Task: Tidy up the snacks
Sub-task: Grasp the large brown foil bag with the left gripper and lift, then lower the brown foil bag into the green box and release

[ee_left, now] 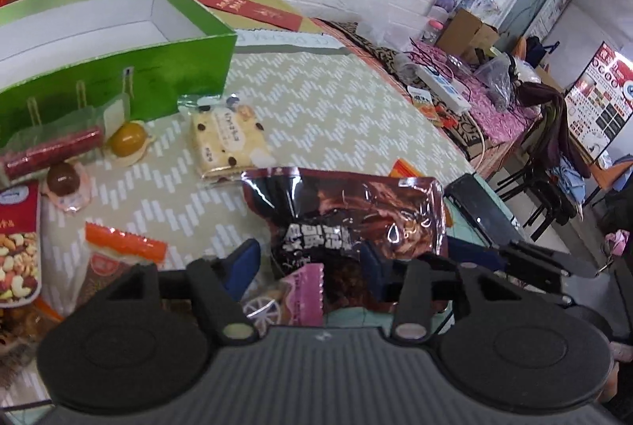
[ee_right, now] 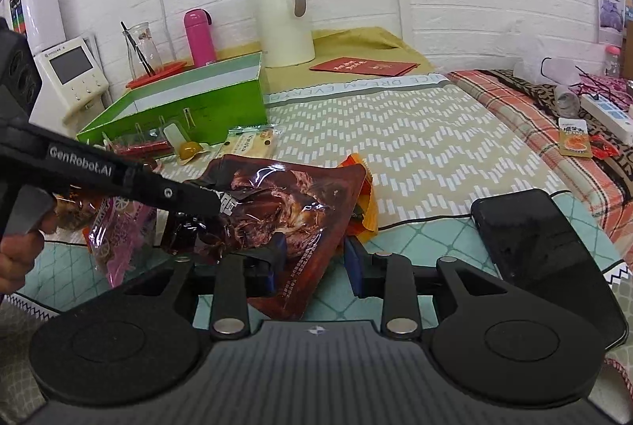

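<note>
A dark brown snack bag (ee_left: 344,219) (ee_right: 292,203) hangs crumpled above the mat. My left gripper (ee_left: 308,263) (ee_right: 205,199) is shut on its upper left part, as the right wrist view shows. My right gripper (ee_right: 314,259) stands open around the bag's lower end, its right pad clear of the foil. A pink packet (ee_left: 308,290) (ee_right: 118,239) lies under the bag. The open green box (ee_left: 118,77) (ee_right: 221,112) stands behind, white inside. Before it lie a cookie bar packet (ee_left: 225,144), a yellow jelly cup (ee_left: 126,138), a brown jelly cup (ee_left: 63,180) and a red roll (ee_left: 51,152).
A nut packet (ee_left: 18,247) and an orange-topped packet (ee_left: 122,247) lie at the left. A black phone (ee_right: 546,247) rests on the mat at the right. A cream kettle (ee_right: 283,25), pink bottle (ee_right: 199,37) and red booklet (ee_right: 364,66) stand at the back. A power strip (ee_right: 605,112) lies far right.
</note>
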`<control>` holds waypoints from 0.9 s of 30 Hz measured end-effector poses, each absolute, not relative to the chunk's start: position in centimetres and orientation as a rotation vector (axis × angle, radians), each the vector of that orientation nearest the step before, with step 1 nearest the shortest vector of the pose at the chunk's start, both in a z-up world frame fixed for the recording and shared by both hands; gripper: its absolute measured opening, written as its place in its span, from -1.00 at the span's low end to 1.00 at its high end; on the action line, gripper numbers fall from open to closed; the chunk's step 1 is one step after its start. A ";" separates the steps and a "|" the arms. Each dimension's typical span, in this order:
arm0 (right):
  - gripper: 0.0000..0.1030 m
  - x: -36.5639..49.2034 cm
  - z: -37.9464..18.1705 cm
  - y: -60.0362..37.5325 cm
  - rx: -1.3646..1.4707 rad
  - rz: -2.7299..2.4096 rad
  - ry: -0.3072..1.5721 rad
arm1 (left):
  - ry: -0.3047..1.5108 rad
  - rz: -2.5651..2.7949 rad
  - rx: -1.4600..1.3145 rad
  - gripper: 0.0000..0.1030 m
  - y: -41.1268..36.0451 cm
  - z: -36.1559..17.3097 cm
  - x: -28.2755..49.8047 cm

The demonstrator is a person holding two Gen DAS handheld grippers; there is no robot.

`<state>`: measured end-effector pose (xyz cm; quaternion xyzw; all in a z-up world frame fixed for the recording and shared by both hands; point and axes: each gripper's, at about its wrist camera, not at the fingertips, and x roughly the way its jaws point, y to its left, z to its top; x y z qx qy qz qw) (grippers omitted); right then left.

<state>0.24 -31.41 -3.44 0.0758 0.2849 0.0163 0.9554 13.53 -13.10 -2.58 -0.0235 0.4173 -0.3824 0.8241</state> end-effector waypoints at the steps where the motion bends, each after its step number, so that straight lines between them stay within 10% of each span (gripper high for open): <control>1: 0.05 0.2 -3.5 -31.5 0.168 0.038 0.581 | 0.889 -0.815 -0.044 -0.26 -13.2 -2.7 13.5; 27: -0.10 10.7 6.3 -24.4 -0.029 0.208 0.335 | 0.604 -0.585 -0.282 -0.53 -3.2 7.1 18.6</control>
